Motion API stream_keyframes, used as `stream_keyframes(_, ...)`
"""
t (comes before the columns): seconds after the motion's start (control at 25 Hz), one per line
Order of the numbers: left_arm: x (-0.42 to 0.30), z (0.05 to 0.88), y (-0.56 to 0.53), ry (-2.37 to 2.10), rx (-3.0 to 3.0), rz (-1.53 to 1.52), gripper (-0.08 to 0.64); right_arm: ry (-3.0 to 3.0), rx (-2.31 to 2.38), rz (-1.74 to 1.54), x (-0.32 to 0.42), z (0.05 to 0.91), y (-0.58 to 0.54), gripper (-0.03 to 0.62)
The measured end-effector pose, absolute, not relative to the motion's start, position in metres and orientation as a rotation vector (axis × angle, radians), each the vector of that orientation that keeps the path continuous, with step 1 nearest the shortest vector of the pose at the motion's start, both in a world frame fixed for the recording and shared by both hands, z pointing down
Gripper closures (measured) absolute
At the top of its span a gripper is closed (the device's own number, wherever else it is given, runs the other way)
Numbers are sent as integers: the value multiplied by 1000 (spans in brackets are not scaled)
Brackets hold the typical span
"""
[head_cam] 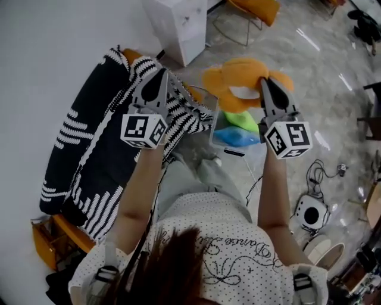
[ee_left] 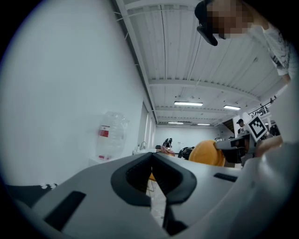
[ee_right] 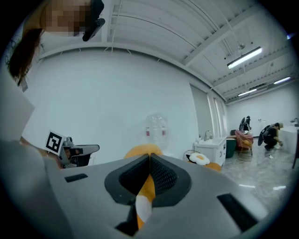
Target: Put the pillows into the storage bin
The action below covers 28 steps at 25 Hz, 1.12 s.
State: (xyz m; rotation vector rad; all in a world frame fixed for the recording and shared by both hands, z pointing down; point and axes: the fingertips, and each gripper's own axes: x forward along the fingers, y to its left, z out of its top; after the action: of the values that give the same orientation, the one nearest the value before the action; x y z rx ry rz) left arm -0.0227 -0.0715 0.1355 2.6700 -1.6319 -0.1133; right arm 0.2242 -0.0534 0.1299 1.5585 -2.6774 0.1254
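My right gripper (head_cam: 268, 83) is shut on an orange pillow (head_cam: 238, 80) and holds it up above a clear storage bin (head_cam: 215, 132) on the floor. Orange and white fabric of that pillow (ee_right: 144, 198) shows pinched between the jaws in the right gripper view. A green pillow (head_cam: 241, 121) and a blue pillow (head_cam: 238, 137) lie in the bin. My left gripper (head_cam: 161, 74) is held level over a black and white striped cover (head_cam: 89, 155). Its jaws are shut, and nothing shows between them in the left gripper view (ee_left: 152, 154). There the orange pillow (ee_left: 205, 153) bulges at the right.
The striped cover drapes over an orange seat (head_cam: 50, 238) by the white wall. A white cabinet (head_cam: 178, 27) and an orange chair (head_cam: 256, 9) stand beyond the bin. Cables and a white device (head_cam: 309, 209) lie on the floor at right. A fried-egg cushion (ee_right: 199, 158) lies farther off.
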Motion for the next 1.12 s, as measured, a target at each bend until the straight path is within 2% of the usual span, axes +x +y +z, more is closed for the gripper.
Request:
stream_keyframes(0.36, 80, 155, -87, -1438, 2746, -42, 557, -2546, 1763, 190, 329, 153, -46, 575)
stream_keyframes(0.8, 148, 202, -201, -1150, 2799, 0, 557, -2388, 1890, 299, 360, 195, -131, 574)
stream_keyframes(1.12, 171, 250, -306, -984, 2797, 74, 557, -2222, 2023, 453, 385, 252, -212, 574)
